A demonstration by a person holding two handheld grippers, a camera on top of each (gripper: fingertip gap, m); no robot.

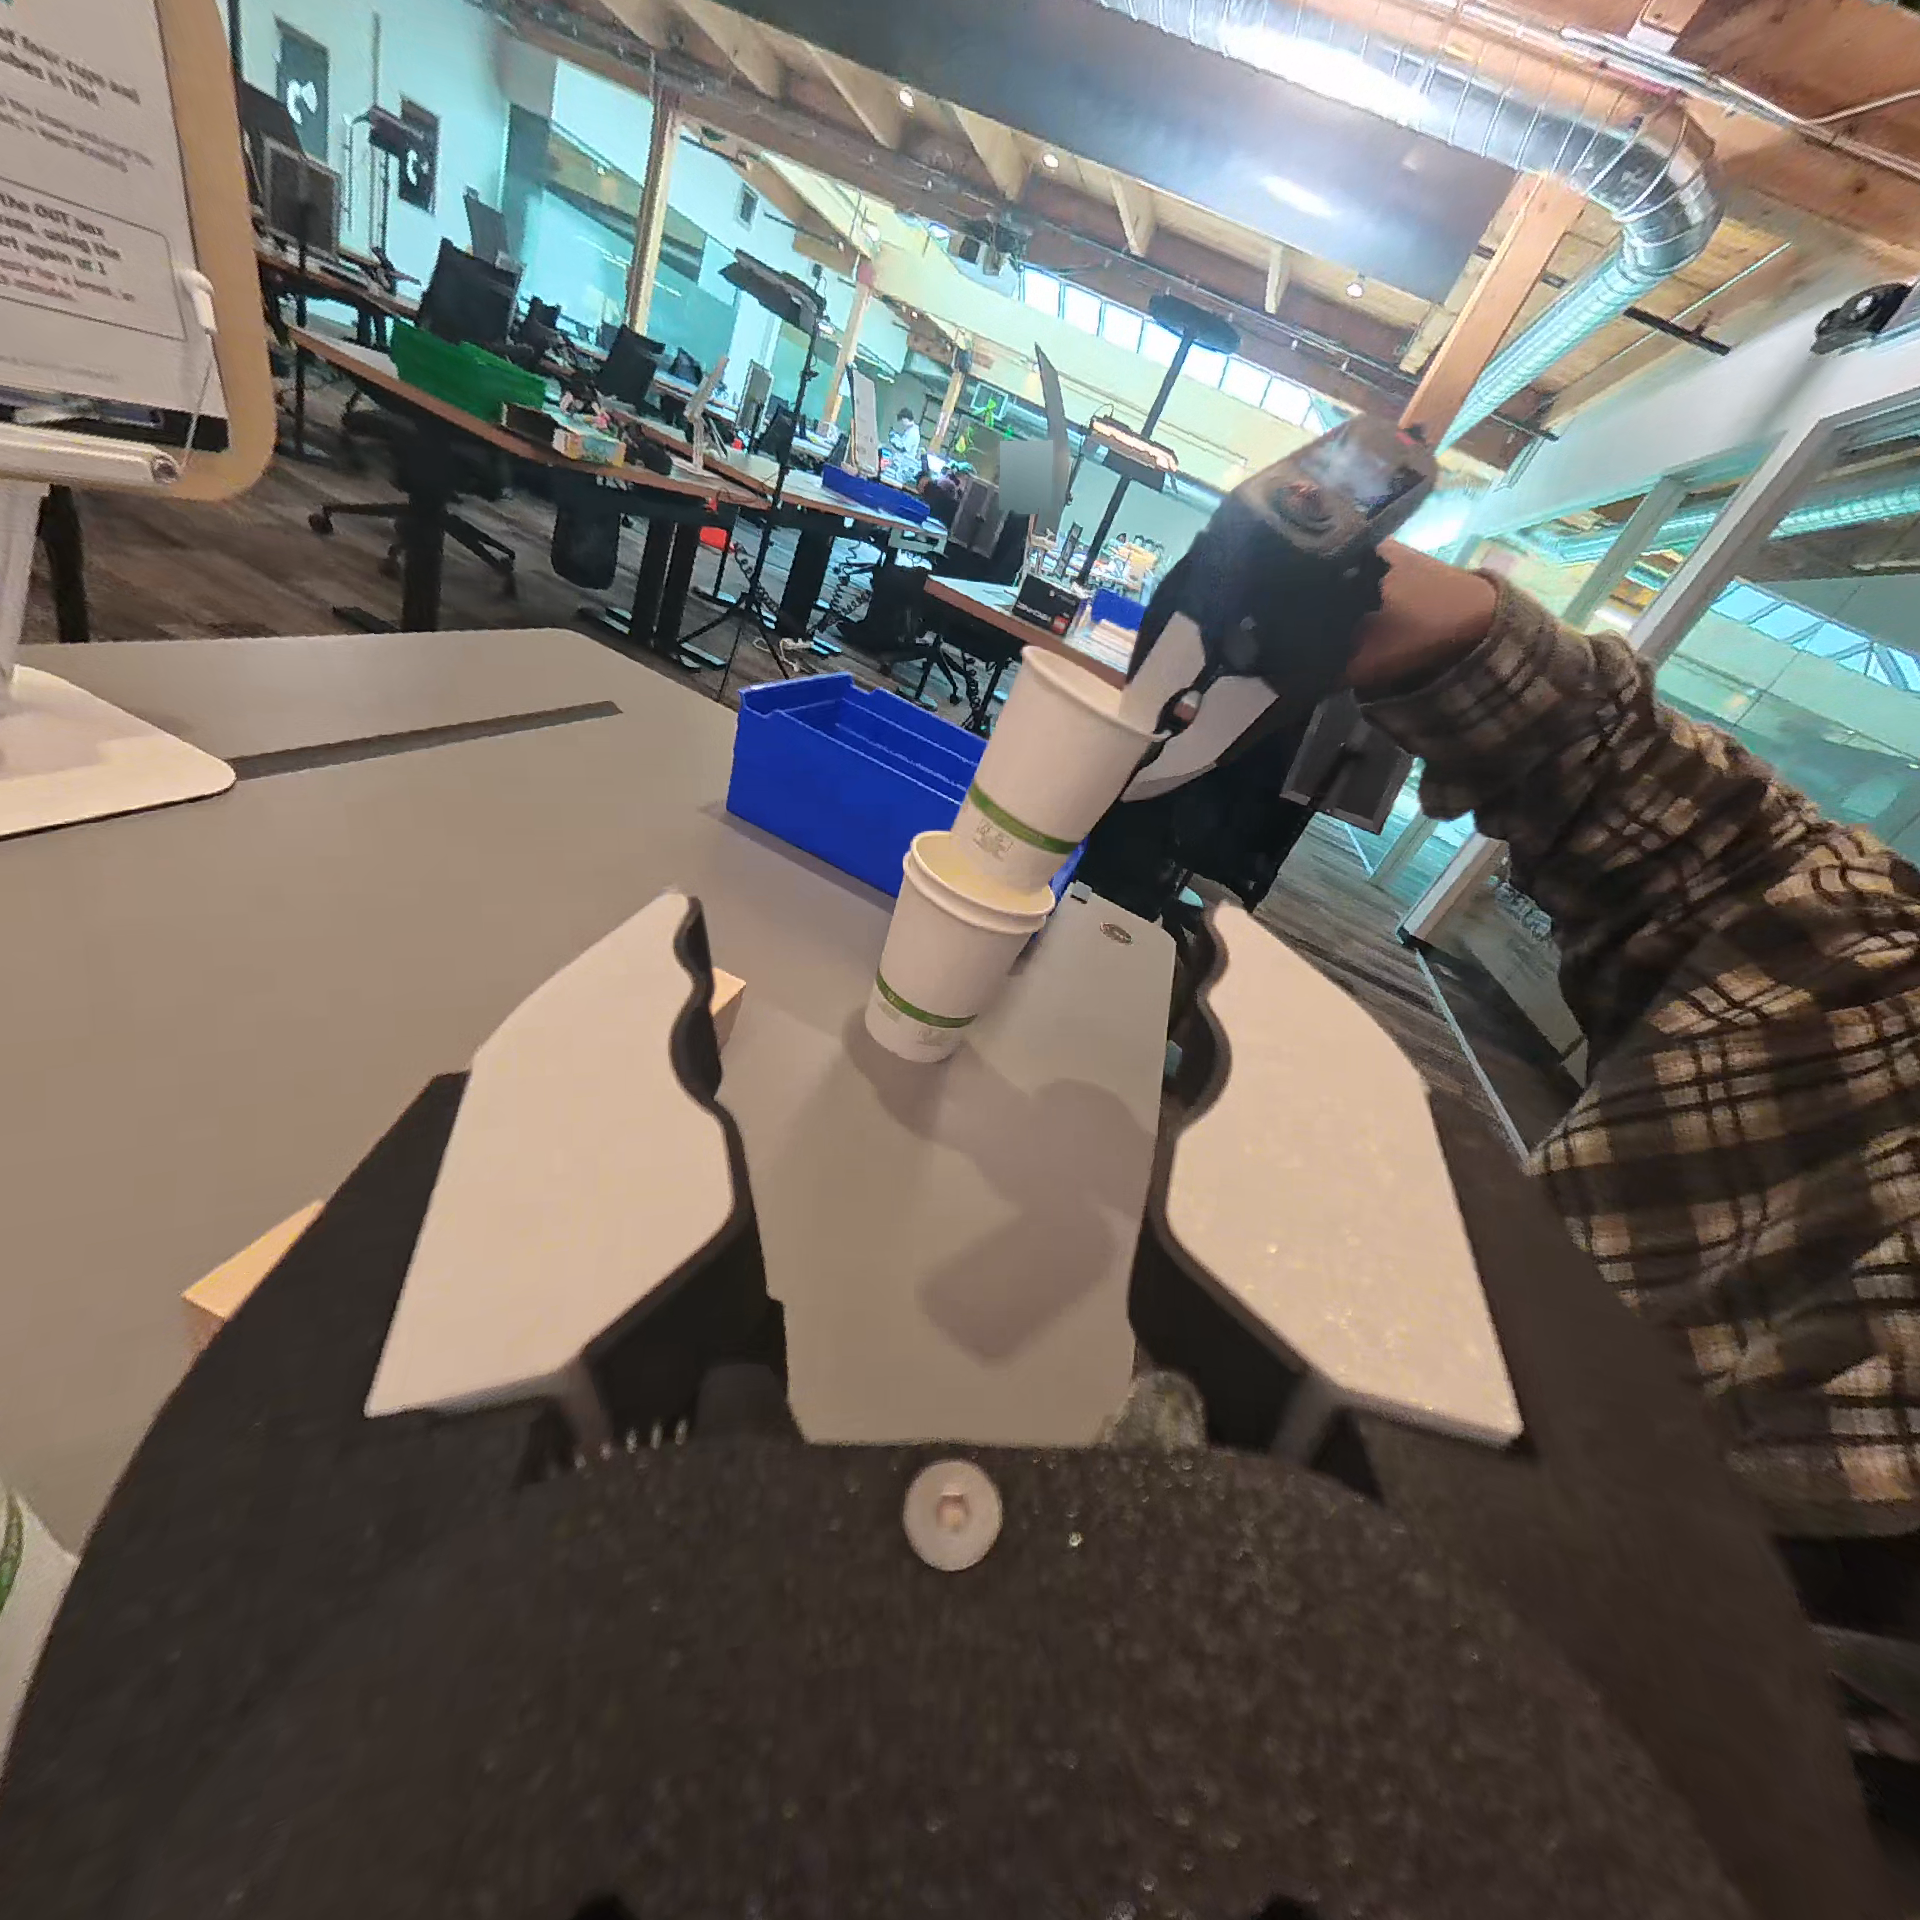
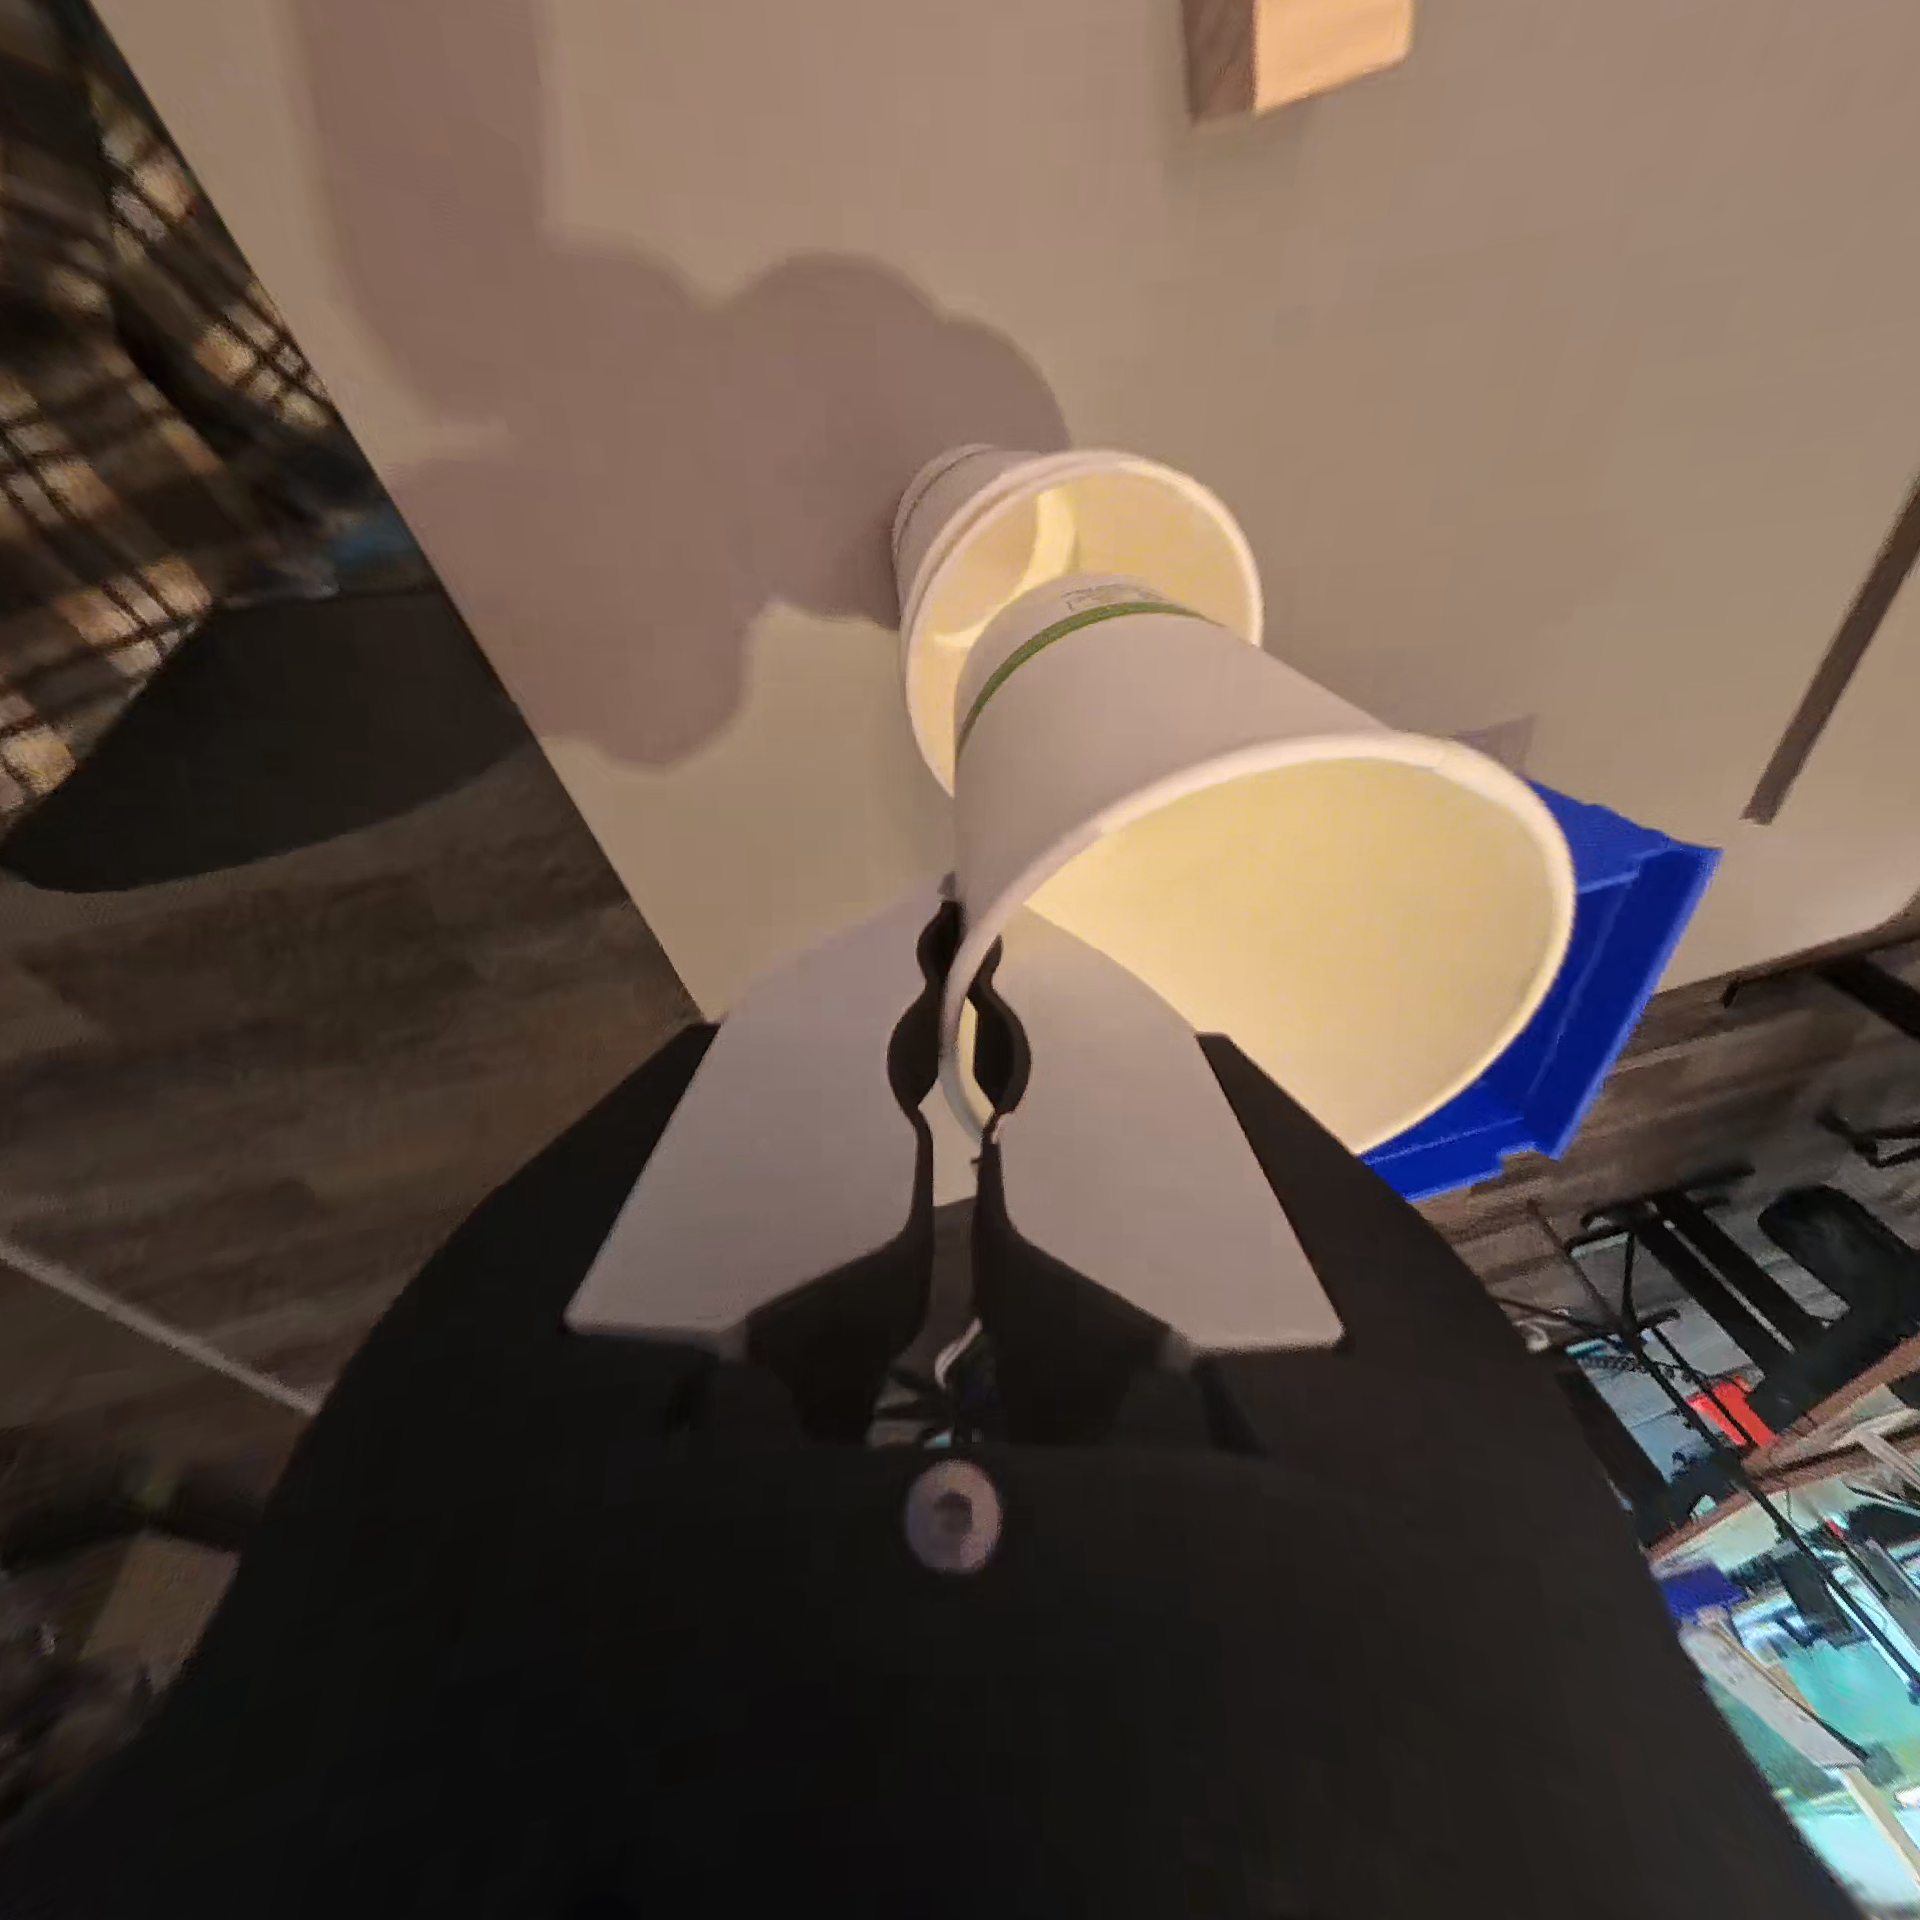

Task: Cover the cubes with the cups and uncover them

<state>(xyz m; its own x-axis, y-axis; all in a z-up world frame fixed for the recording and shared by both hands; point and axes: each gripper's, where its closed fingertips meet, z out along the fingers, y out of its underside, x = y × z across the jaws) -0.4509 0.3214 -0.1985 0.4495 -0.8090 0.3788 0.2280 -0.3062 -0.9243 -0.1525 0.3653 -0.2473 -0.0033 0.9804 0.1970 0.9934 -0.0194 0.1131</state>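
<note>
My right gripper (image 2: 961, 997) is shut on the rim of a white paper cup (image 2: 1226, 790) with a green band. It holds the cup tilted, mouth up, with its base in the mouth of a stack of nested cups (image 2: 1081, 530) standing on the grey table (image 2: 1455, 312). The left wrist view shows the held cup (image 1: 1049, 769), the stack (image 1: 940, 966) and the right gripper (image 1: 1184, 717). My left gripper (image 1: 951, 935) is open and empty, just short of the stack. One wooden cube (image 1: 730, 1003) sits behind its left finger and another (image 1: 249, 1288) lies nearer. A cube (image 2: 1299, 52) shows in the right wrist view.
A blue bin (image 1: 842, 779) stands behind the stack near the table's far edge; it also shows in the right wrist view (image 2: 1621, 987). A stand holding a sheet (image 1: 104, 260) is at the far left. Part of another cup (image 1: 16, 1558) shows at the left edge. A plaid sleeve (image 1: 1714, 1039) reaches in from the right.
</note>
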